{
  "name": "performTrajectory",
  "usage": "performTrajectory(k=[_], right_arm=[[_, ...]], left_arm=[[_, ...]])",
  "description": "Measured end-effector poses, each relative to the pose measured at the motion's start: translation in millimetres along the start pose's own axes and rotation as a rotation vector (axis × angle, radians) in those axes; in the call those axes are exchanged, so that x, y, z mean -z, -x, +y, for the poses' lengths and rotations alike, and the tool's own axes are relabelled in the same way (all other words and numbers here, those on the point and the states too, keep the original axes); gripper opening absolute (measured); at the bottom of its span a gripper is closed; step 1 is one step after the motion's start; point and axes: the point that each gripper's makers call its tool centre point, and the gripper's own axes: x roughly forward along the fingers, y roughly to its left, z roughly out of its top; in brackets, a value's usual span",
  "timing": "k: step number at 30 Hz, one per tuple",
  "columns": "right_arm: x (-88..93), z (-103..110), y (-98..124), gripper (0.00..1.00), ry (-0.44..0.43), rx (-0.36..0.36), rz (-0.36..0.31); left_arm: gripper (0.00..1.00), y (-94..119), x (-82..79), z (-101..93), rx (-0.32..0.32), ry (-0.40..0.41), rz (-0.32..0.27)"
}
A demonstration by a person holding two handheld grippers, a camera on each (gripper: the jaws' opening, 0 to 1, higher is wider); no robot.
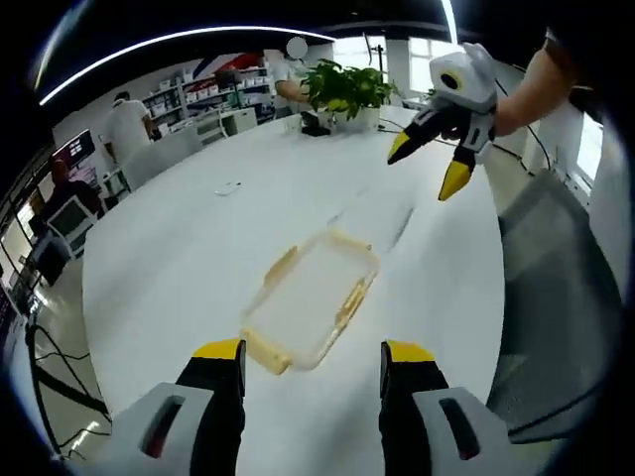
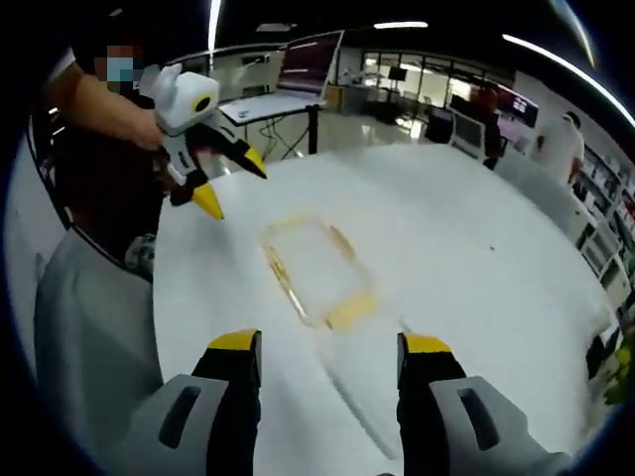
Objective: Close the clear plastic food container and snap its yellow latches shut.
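Left gripper view: both tools (image 1: 313, 357) (image 2: 330, 349) are hanging spread wide over the box (image 1: 310, 301) sitting on the table (image 1: 179, 258).

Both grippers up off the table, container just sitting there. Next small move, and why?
Probably lower the left gripper toward the near end of the clear container. Its jaws are open and already frame that end, while the right gripper, also open, hangs above the white table beyond it. Whether the yellow latches are snapped is too blurred to tell.

Clear container (image 1: 310, 302) with yellow latches on white table (image 1: 179, 248), left gripper (image 1: 313, 359) open, potted plant (image 1: 347, 91) beyond
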Motion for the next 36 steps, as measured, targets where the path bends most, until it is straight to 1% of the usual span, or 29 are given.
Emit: performTrajectory(k=[1, 2, 3, 5, 7, 8, 9, 10, 11, 13, 15, 16, 17, 18, 19, 20, 21, 23, 24, 25, 27, 29, 31, 33, 35, 36], right_arm=[[0.9, 0.1, -2.2, 0.51, 0.028, -0.018, 0.028], [-3.2, -1.3, -6.2, 0.51, 0.073, -0.033, 0.034], [-5.6, -1.4, -8.7, 0.51, 0.088, -0.051, 0.044], [-15.9, -6.9, -14.4, 0.51, 0.12, -0.058, 0.039], [-20.5, -7.5, -21.4, 0.51, 0.146, -0.104, 0.064], [-23.0, -8.3, -24.3, 0.51, 0.161, -0.114, 0.07], [-26.5, -8.5, -28.3, 0.51, 0.194, -0.129, 0.074], [-27.0, -8.3, -29.8, 0.5, 0.207, -0.136, 0.08], [-27.5, -7.7, -34.5, 0.5, 0.238, -0.155, 0.099], [-27.9, -7.5, -42.5, 0.5, 0.277, -0.175, 0.125], [-28.6, -6.5, -49.0, 0.5, 0.292, -0.194, 0.137], [-27.4, -5.1, -53.4, 0.5, 0.304, -0.213, 0.154], [-25.6, -5.3, -56.4, 0.49, 0.313, -0.222, 0.168], [-21.0, -7.2, -61.3, 0.49, 0.324, -0.231, 0.2], [-20.9, -8.0, -64.8, 0.49, 0.333, -0.229, 0.201], [-16.7, -8.9, -68.1, 0.49, 0.347, -0.237, 0.229], [-15.3, -9.6, -70.6, 0.48, 0.351, -0.239, 0.238], [-10.5, -11.6, -75.3, 0.48, 0.357, -0.249, 0.271], [-7.2, -12.2, -77.6, 0.48, 0.355, -0.26, 0.29], [-6.1, -13.9, -79.6, 0.47, 0.358, -0.258, 0.296], [-0.8, -18.8, -82.3, 0.46, 0.39, -0.253, 0.329], [1.2, -20.0, -85.4, 0.45, 0.391, -0.261, 0.337], [7.1, -19.4, -86.6, 0.44, 0.384, -0.281, 0.368], [11.2, -18.5, -88.2, 0.44, 0.389, -0.293, 0.384], [13.5, -19.0, -90.4, 0.44, 0.406, -0.295, 0.391], [18.1, -23.3, -98.1, 0.44, 0.409, -0.295, 0.398]], left_arm=[[0.49, -0.9, 0.0, 0.4, 0.007, -0.007, 0.002], [0.49, -3.3, 1.2, 1.5, 0.029, -0.027, 0.017], [0.49, -5.8, 1.4, 3.1, 0.046, -0.057, 0.03], [0.49, -9.7, 1.2, 5.5, 0.072, -0.109, 0.045], [0.49, -13.1, 1.7, 6.8, 0.103, -0.134, 0.06], [0.49, -14.5, 1.3, 7.6, 0.116, -0.148, 0.061], [0.49, -16.2, 2.2, 10.6, 0.123, -0.163, 0.072], [0.49, -17.3, 3.4, 13.2, 0.127, -0.17, 0.082], [0.49, -18.3, 4.0, 14.6, 0.138, -0.179, 0.088], [0.49, -19.7, 3.4, 17.8, 0.153, -0.185, 0.088], [0.49, -21.1, 5.1, 22.7, 0.171, -0.208, 0.102], [0.49, -22.4, 7.2, 25.5, 0.186, -0.222, 0.112], [0.49, -23.6, 8.2, 28.3, 0.186, -0.223, 0.117], [0.49, -24.9, 9.4, 30.0, 0.195, -0.23, 0.122], [0.49, -27.1, 11.0, 31.9, 0.209, -0.24, 0.129], [0.49, -28.6, 12.7, 32.8, 0.221, -0.25, 0.138], [0.48, -30.8, 14.8, 34.4, 0.232, -0.266, 0.154], [0.47, -35.3, 16.5, 33.7, 0.264, -0.29, 0.161], [0.47, -37.6, 17.5, 35.4, 0.263, -0.297, 0.166], [0.47, -40.2, 19.8, 34.9, 0.283, -0.306, 0.179], [0.46, -44.6, 21.4, 33.7, 0.31, -0.317, 0.186], [0.46, -48.3, 23.3, 34.9, 0.318, -0.336, 0.196], [0.46, -50.7, 24.4, 34.6, 0.332, -0.334, 0.198], [0.45, -54.6, 25.9, 38.3, 0.32, -0.33, 0.204], [0.45, -56.0, 27.2, 37.6, 0.332, -0.325, 0.204], [0.44, -57.1, 28.4, 38.2, 0.334, -0.323, 0.204]])
